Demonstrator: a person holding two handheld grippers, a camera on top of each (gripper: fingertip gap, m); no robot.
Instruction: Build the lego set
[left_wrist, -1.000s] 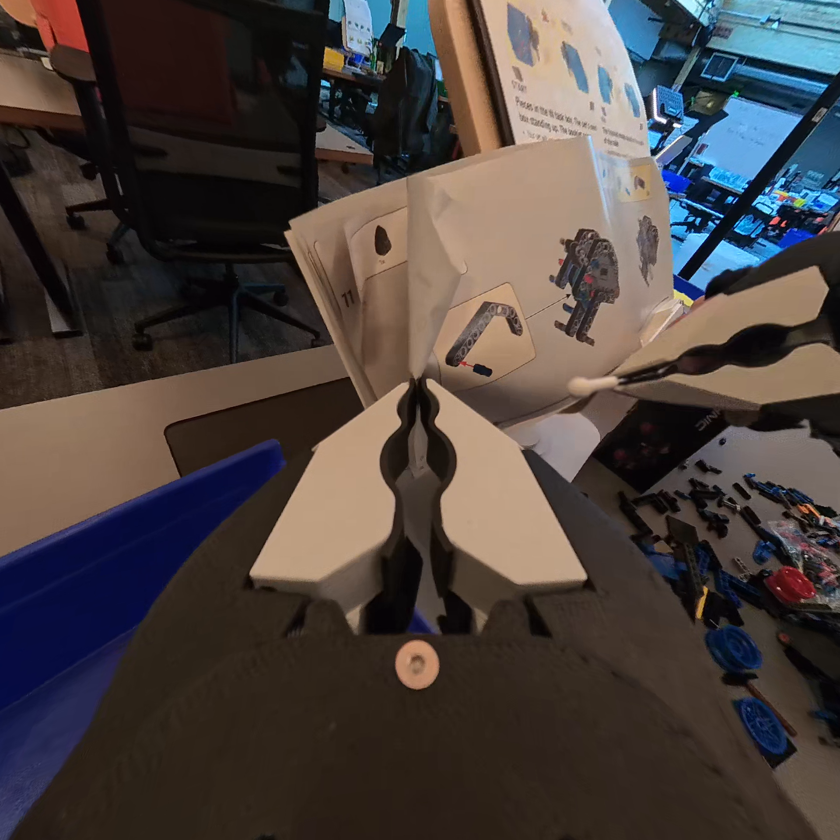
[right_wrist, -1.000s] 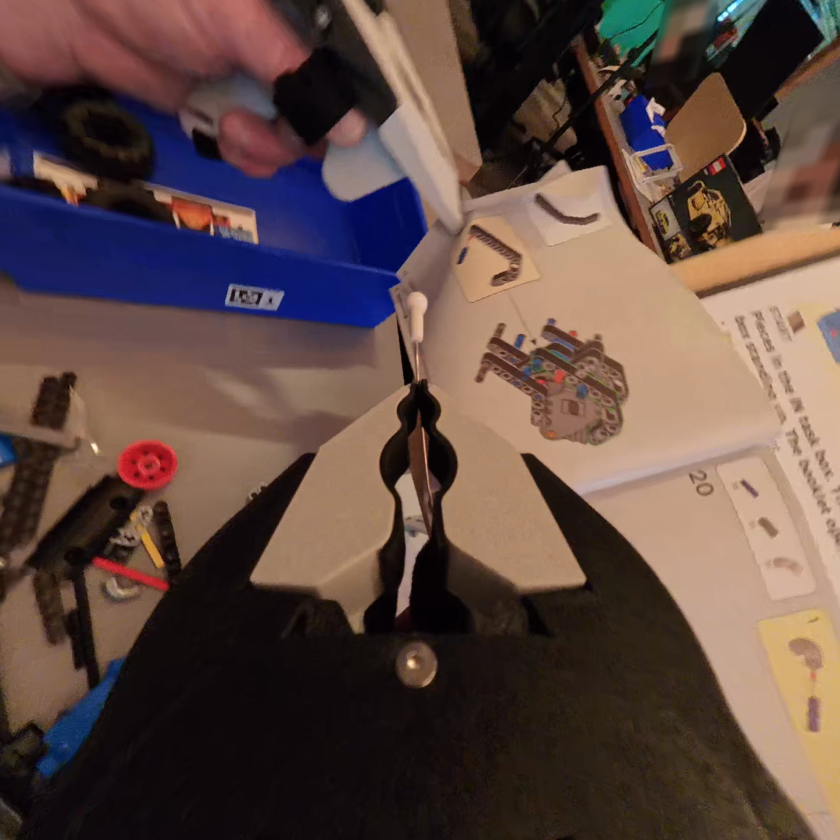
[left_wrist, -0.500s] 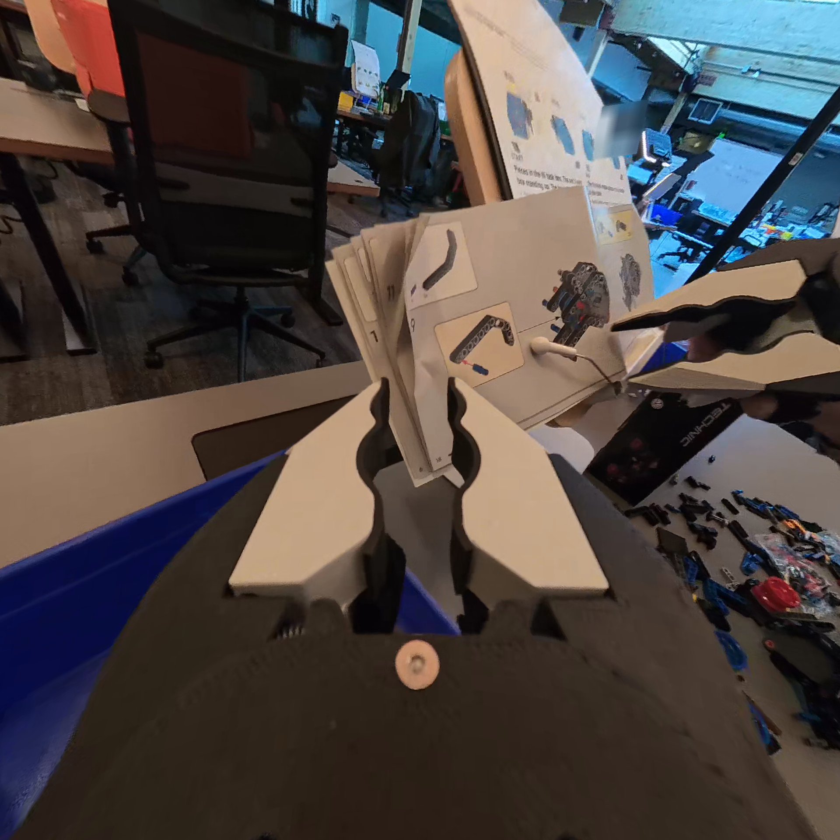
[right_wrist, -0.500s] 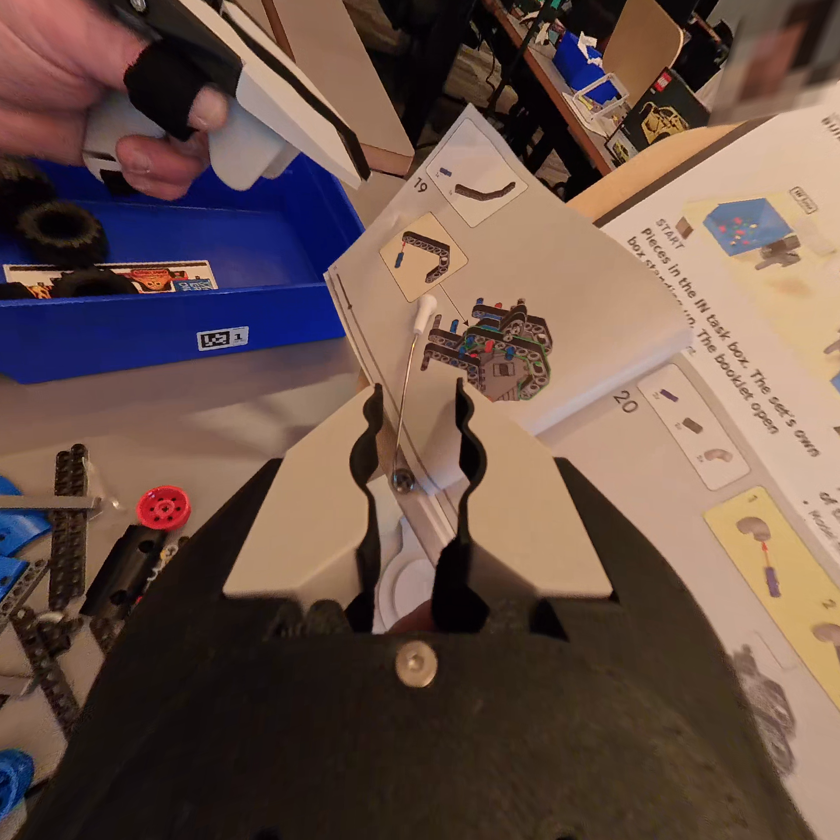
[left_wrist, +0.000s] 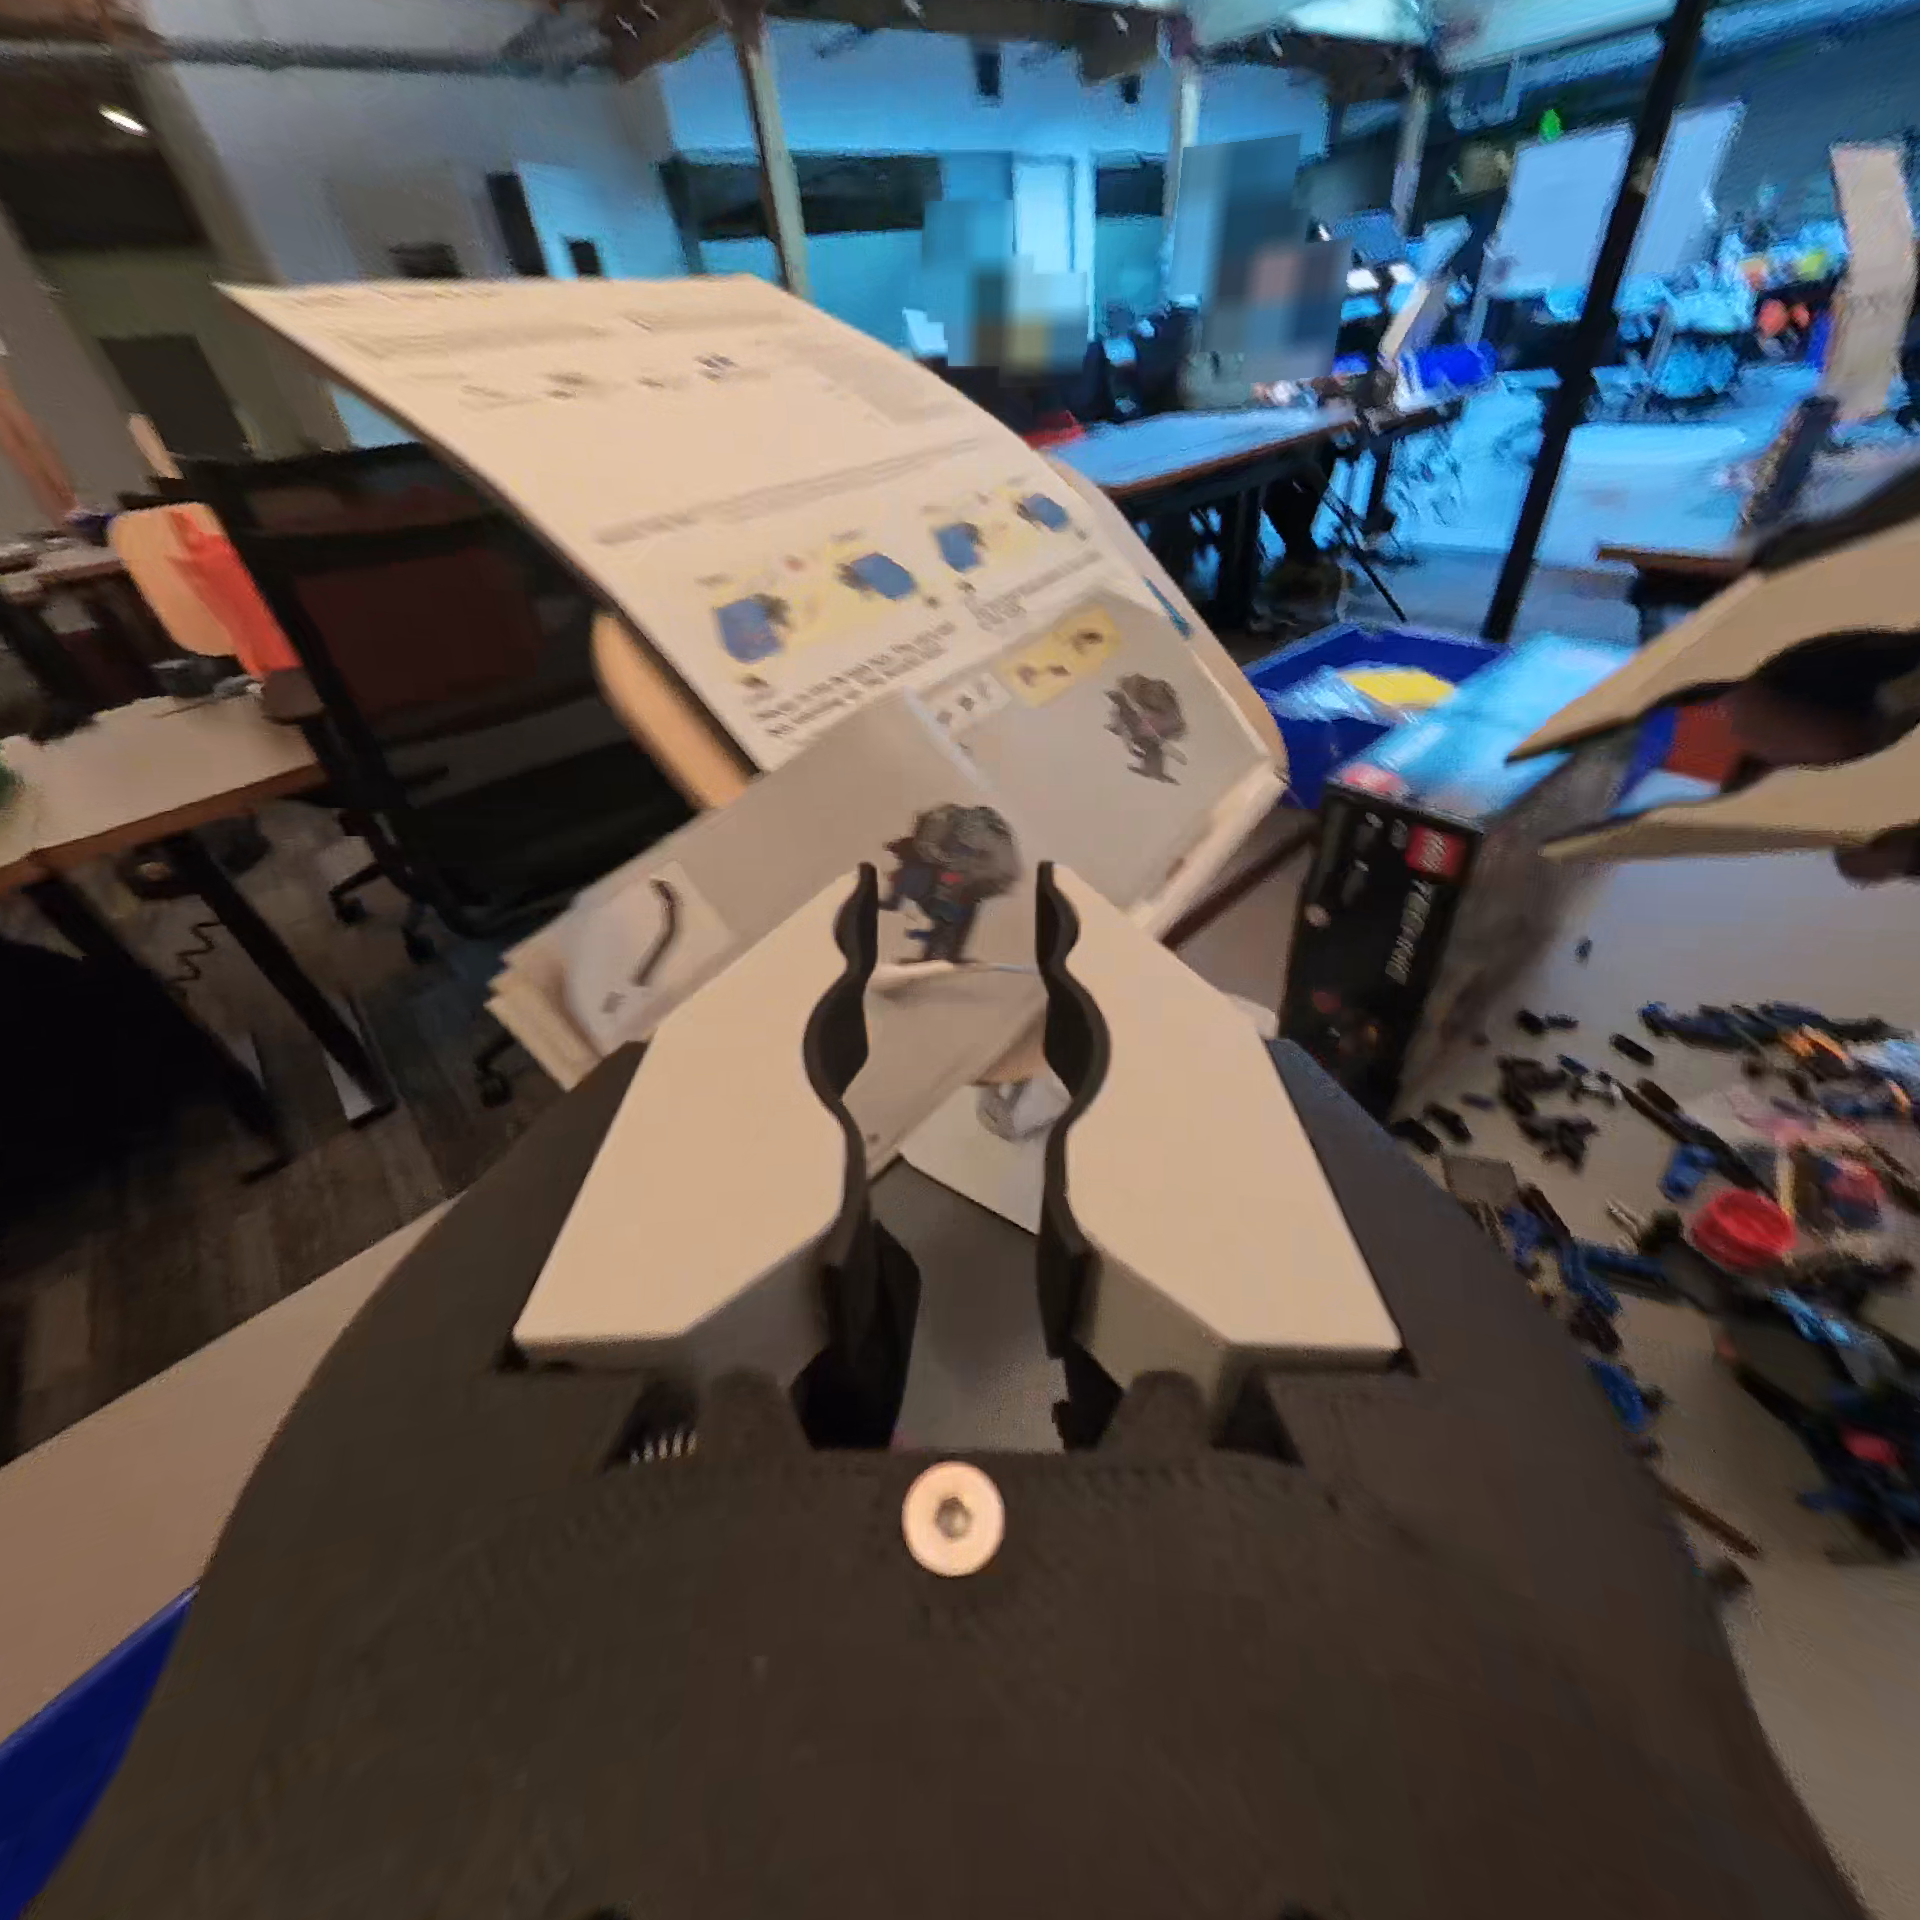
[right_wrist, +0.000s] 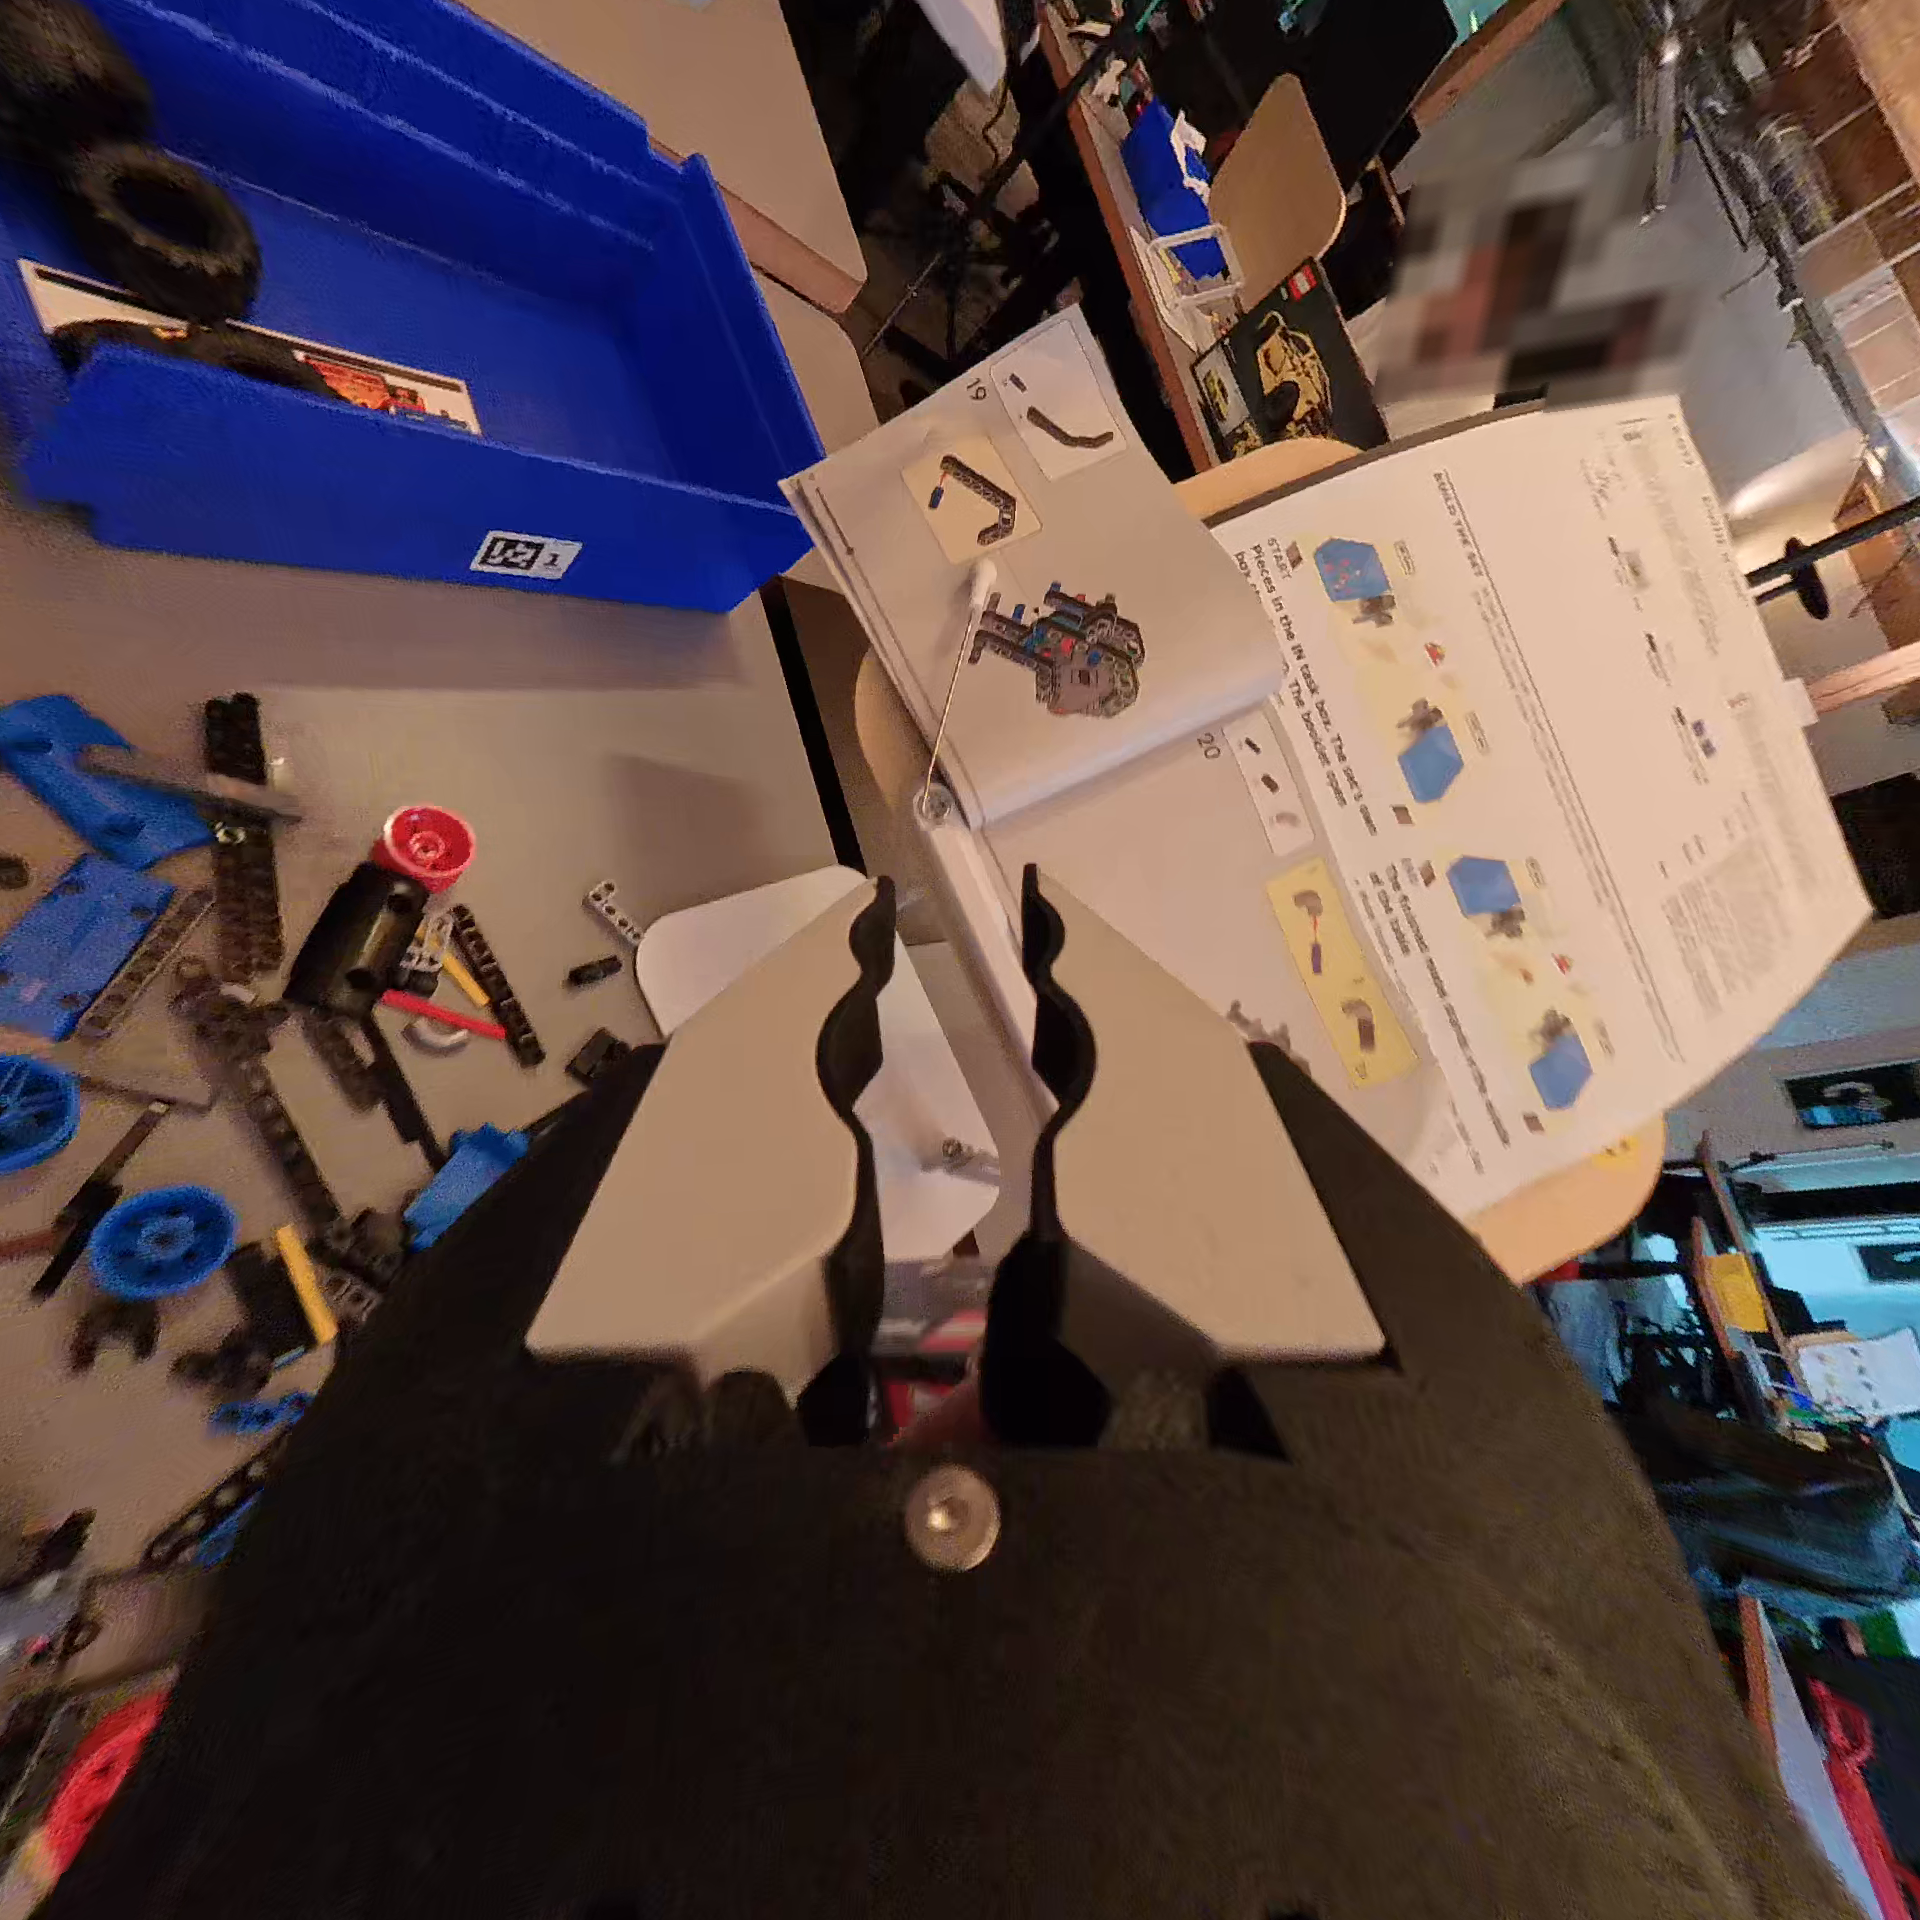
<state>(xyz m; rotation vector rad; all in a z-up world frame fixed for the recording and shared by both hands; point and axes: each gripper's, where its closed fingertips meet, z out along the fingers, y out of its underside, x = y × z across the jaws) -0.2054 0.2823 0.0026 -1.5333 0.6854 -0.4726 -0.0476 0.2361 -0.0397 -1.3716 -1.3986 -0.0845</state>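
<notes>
Holding both grippers off the paper, I see my left gripper (left_wrist: 951, 904) with its jaws apart and nothing between them, and my right gripper (right_wrist: 956, 904) likewise spread and empty. Ahead at twelve o'clock in the right wrist view, the instruction booklet (right_wrist: 1049, 623) lies open on a white stand (right_wrist: 966, 883), pinned by a thin wire arm with a white rounded tip (right_wrist: 982, 577). Behind it, at two o'clock, a large printed sheet (right_wrist: 1558, 727) curves over a pale wooden board.

My judgement is that the glossy, springy pages could flip back if the wire arm slips, since several leaves fan loosely at the booklet's edge. A careless sweep could also knock the light stand.

At nine o'clock the lego pieces (right_wrist: 260, 987) scatter across the smooth grey table (right_wrist: 623, 707): black studded beams, blue spoked wheels, a red hub (right_wrist: 426, 842), slim yellow and red axles. They are small, hard and slick, so I expect them to skid or roll. At eleven o'clock a blue plastic bin (right_wrist: 416, 488) holds black rubber tyres (right_wrist: 166, 229). The left wrist view shows a dark cardboard box (left_wrist: 1382, 935) standing at two o'clock
</notes>
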